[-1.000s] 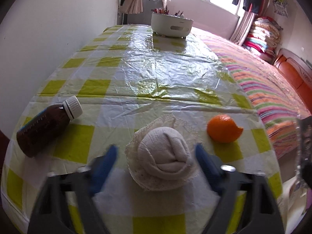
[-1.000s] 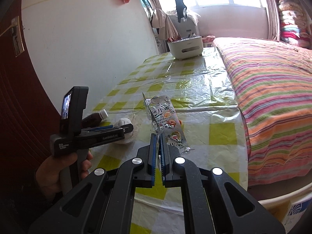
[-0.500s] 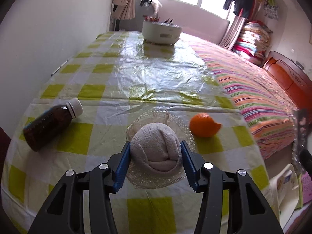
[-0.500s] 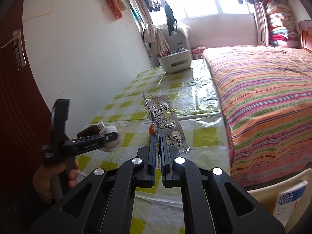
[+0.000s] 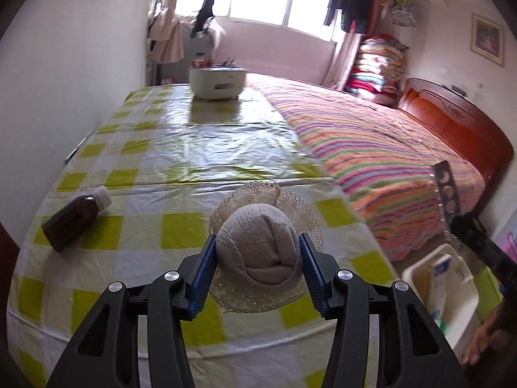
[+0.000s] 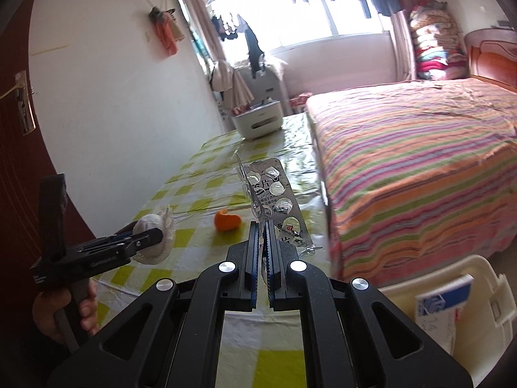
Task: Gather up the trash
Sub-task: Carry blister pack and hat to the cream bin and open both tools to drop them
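Observation:
My left gripper is shut on a rolled beige sock with a lace cuff and holds it above the checked table. It also shows in the right wrist view. My right gripper is shut on a silver pill blister pack, held up beyond the table's corner. The pack's top shows in the left wrist view. An orange peel lies on the table. A white bin stands on the floor, low right, with a blue-white box in it.
A brown bottle with a white cap lies on the table at the left. A white basket stands at the table's far end. A striped bed runs along the right. A wall is at the left.
My left gripper closed on the sock and lifted it off the table. Both grippers pulled back and up from the table, the right one toward the bin with the blister pack.

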A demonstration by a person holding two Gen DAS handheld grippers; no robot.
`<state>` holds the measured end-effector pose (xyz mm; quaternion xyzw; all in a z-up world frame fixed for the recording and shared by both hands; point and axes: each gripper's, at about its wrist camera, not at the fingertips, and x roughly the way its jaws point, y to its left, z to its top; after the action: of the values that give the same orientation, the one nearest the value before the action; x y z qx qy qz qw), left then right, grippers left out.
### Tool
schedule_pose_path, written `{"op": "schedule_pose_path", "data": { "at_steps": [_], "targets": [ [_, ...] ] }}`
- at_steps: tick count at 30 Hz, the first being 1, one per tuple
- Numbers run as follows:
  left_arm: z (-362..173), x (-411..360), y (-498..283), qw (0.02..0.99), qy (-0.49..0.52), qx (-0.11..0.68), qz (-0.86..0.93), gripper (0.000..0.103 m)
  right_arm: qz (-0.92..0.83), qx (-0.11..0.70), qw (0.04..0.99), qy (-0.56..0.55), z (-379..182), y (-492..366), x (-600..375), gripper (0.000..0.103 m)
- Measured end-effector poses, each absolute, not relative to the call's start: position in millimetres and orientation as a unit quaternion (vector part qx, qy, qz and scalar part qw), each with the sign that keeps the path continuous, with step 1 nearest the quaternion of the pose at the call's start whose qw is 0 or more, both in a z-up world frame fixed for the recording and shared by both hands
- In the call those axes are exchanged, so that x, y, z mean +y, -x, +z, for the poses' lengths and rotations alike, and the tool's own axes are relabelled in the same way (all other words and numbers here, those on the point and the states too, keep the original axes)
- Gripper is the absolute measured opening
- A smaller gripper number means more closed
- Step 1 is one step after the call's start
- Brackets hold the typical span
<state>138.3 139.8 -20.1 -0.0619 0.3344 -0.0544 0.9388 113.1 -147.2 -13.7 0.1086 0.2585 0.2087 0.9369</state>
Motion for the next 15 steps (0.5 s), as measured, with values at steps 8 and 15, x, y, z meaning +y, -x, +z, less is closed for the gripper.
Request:
{"op": "schedule_pose_path", "data": {
  "at_steps": [8,15],
  "targets": [
    [-20.0,95.2,-128.2,0.938,0.038,0.330,-0.100,0.049,0.166,0.242,0.946,-0.140,-17.8,-90.6,-194.8,0.004],
    [-19.3,57.3,-121.6,0.935,0.027,0.325,-0.140,0.049,0.121,0.225,0.950,-0.181,-24.7,-69.5,-240.6,0.004]
  ]
}}
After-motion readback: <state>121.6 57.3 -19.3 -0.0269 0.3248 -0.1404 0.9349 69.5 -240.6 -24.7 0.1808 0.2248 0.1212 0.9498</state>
